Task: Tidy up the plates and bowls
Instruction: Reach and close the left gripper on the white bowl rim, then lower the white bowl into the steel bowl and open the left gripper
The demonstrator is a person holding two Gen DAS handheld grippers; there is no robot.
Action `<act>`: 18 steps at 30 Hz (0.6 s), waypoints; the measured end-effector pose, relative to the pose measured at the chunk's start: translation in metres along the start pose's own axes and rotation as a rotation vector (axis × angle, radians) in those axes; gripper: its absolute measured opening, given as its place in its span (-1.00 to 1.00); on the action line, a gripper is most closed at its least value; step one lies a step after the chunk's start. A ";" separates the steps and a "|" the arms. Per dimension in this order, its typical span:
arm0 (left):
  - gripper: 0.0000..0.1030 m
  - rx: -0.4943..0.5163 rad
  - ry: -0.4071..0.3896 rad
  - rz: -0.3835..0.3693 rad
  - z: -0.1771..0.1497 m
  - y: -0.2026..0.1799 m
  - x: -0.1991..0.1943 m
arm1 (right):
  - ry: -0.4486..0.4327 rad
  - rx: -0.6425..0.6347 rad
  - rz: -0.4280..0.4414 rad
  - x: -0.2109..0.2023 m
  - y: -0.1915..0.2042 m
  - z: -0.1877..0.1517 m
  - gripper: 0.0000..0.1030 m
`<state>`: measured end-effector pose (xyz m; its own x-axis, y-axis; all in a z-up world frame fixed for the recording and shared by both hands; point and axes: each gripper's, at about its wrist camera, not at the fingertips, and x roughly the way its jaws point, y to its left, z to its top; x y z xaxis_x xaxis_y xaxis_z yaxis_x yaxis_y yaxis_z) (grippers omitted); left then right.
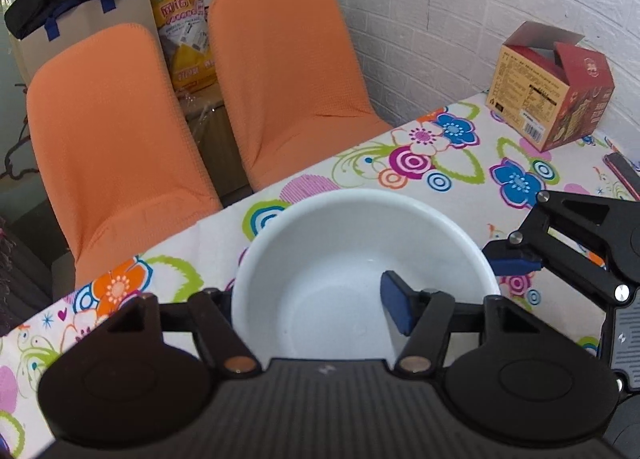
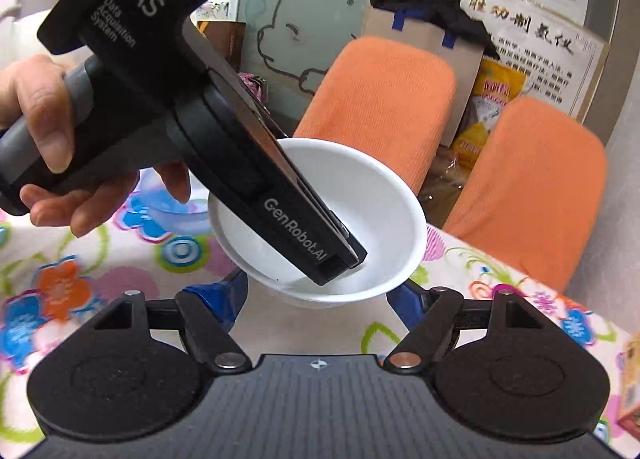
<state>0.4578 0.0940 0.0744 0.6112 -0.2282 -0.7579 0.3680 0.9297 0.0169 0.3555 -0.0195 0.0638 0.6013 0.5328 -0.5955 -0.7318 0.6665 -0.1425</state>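
Observation:
A white bowl (image 1: 320, 255) sits on the flowered tablecloth (image 1: 460, 163) near the table's edge. My left gripper (image 1: 310, 301) is open across the bowl's near wall: its right blue pad (image 1: 394, 309) is inside the bowl, and its left finger is hidden outside the wall. In the right wrist view the left gripper's black body (image 2: 280, 211) reaches down into the bowl (image 2: 380, 195). My right gripper (image 2: 310, 297) is open, with its blue pads on either side of the bowl's base. One of its pads (image 1: 512, 261) shows beside the bowl's right rim.
A red and tan carton (image 1: 548, 87) stands by the white brick wall. A dark flat item (image 1: 624, 175) lies at the right edge. Two orange chairs (image 1: 120, 147) (image 1: 288, 71) face the table edge. A small clear bowl (image 2: 176, 211) sits behind the person's hand (image 2: 48, 139).

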 end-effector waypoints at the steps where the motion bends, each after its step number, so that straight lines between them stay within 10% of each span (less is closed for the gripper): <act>1: 0.22 -0.002 -0.010 -0.002 -0.003 -0.008 -0.011 | -0.002 -0.006 -0.002 -0.011 0.003 0.000 0.22; 18: 0.26 0.030 -0.011 -0.085 -0.116 -0.160 -0.122 | 0.089 0.010 -0.033 -0.159 0.074 -0.079 0.22</act>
<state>0.2430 0.0070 0.0888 0.5842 -0.3089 -0.7505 0.4398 0.8977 -0.0271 0.1801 -0.0963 0.0854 0.5937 0.4623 -0.6586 -0.7087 0.6881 -0.1559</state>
